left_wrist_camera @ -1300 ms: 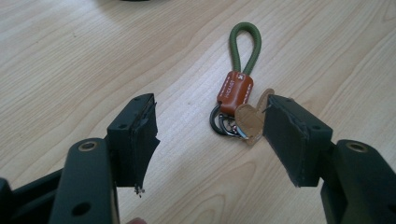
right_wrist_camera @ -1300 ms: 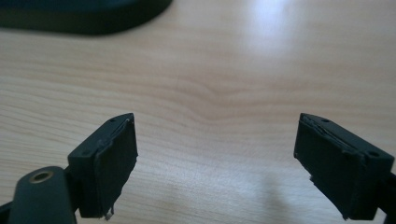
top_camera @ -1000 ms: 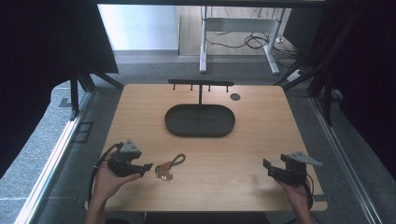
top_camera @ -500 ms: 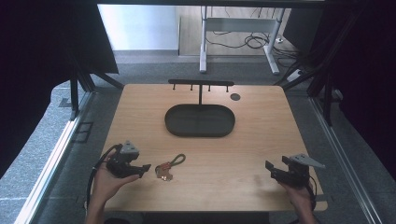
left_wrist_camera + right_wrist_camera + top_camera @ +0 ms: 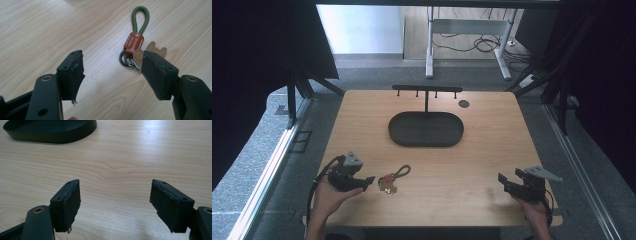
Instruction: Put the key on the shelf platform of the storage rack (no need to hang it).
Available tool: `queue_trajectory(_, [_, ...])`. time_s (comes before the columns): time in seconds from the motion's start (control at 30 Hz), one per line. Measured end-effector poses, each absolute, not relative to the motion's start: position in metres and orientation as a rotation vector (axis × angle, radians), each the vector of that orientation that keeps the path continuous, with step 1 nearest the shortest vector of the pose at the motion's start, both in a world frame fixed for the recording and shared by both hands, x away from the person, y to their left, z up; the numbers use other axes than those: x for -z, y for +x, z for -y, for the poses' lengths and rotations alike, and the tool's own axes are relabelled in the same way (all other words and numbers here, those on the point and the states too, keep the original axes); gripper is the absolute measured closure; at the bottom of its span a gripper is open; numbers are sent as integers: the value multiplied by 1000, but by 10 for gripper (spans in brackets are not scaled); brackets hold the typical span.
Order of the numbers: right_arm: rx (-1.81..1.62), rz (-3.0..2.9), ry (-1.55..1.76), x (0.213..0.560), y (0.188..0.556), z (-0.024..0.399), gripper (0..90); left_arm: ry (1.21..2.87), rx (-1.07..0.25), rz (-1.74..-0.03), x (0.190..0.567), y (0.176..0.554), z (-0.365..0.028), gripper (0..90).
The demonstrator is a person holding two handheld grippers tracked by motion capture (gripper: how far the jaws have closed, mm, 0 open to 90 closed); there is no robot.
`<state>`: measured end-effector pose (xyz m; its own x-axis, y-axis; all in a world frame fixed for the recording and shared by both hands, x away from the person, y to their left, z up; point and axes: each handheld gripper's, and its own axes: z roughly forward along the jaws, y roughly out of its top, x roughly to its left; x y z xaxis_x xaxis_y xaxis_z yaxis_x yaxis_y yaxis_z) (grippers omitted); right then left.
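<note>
One keychain (image 5: 135, 43) on table, just ahead of wide-open left gripper (image 5: 112, 72)

1. A lab-style recording station: a bare wooden table (image 5: 492, 150) stands alone, flanked by black curtains (image 5: 257, 60).
2. Grey carpet floor (image 5: 257, 165), a white desk frame (image 5: 467, 30) and loose cables (image 5: 477, 45) behind suggest an office.

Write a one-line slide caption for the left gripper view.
Open left gripper poised over a keychain on the wooden table.
</note>
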<state>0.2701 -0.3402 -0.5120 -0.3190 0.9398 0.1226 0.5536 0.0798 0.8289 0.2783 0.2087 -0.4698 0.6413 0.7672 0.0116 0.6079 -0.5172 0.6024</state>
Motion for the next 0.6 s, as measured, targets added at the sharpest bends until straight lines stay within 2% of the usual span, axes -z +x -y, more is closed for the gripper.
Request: queue_trajectory(0.6, [-1137,-1949,1442,514,270,337,248,2312,-359,-1030,465,281,-196,351])
